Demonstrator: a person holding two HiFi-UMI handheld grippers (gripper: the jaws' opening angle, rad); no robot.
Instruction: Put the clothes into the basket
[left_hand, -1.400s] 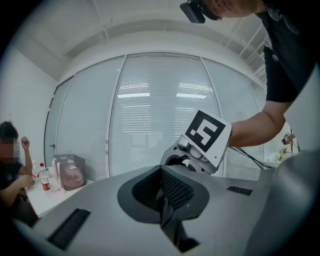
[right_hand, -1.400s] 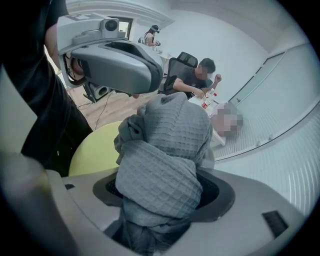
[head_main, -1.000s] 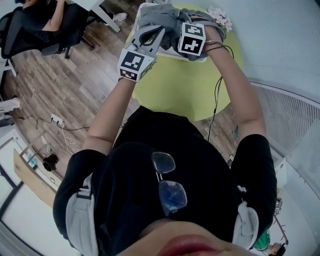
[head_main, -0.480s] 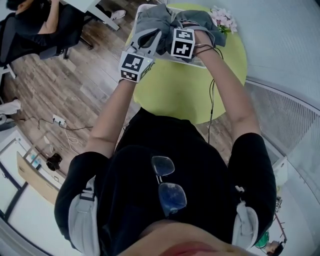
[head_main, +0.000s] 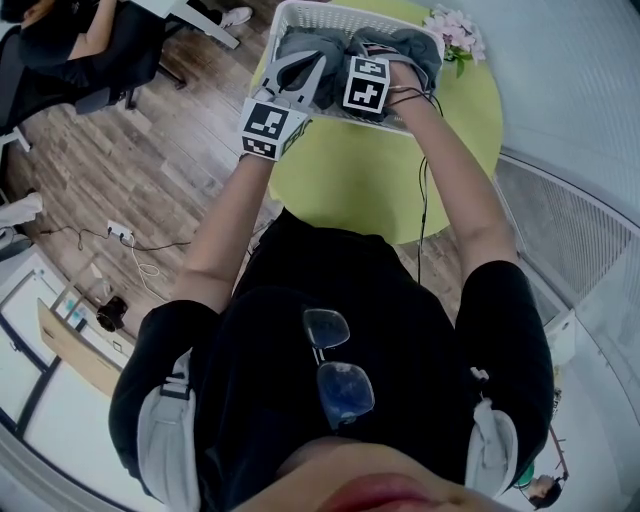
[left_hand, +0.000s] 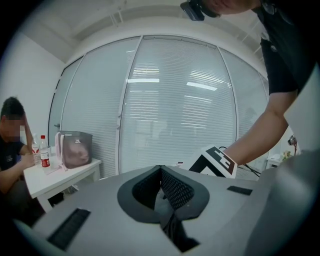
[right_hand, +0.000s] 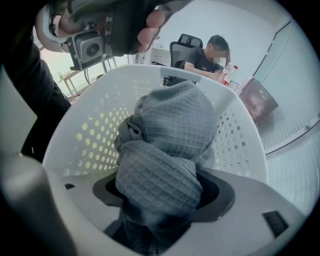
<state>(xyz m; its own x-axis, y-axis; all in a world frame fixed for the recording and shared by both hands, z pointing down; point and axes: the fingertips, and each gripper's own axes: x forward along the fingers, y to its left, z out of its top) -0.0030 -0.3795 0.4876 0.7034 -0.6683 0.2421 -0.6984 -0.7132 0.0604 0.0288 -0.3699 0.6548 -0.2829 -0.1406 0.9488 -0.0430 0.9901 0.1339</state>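
A grey waffle-weave cloth (head_main: 310, 50) lies bunched inside the white perforated basket (head_main: 300, 12) on the round table. My right gripper (head_main: 345, 55) reaches into the basket from above. In the right gripper view it (right_hand: 160, 187) is shut on a thick fold of the cloth (right_hand: 167, 130), with the basket wall (right_hand: 95, 120) behind. My left gripper (head_main: 295, 75) sits at the basket's near left side. In the left gripper view its pads (left_hand: 175, 190) are pressed together on a thin dark grey fold, and it points out towards the window blinds.
The basket stands on a yellow-green round table (head_main: 380, 170) with pink flowers (head_main: 455, 30) at its far edge. A cable (head_main: 425, 200) hangs off the near side. A seated person (head_main: 70, 50) works at a desk at the far left. A power strip (head_main: 118, 236) lies on the wooden floor.
The cloth has gone from above the basket's rim down inside it, and both grippers went with it. The basket's rim now shows all round the cloth.
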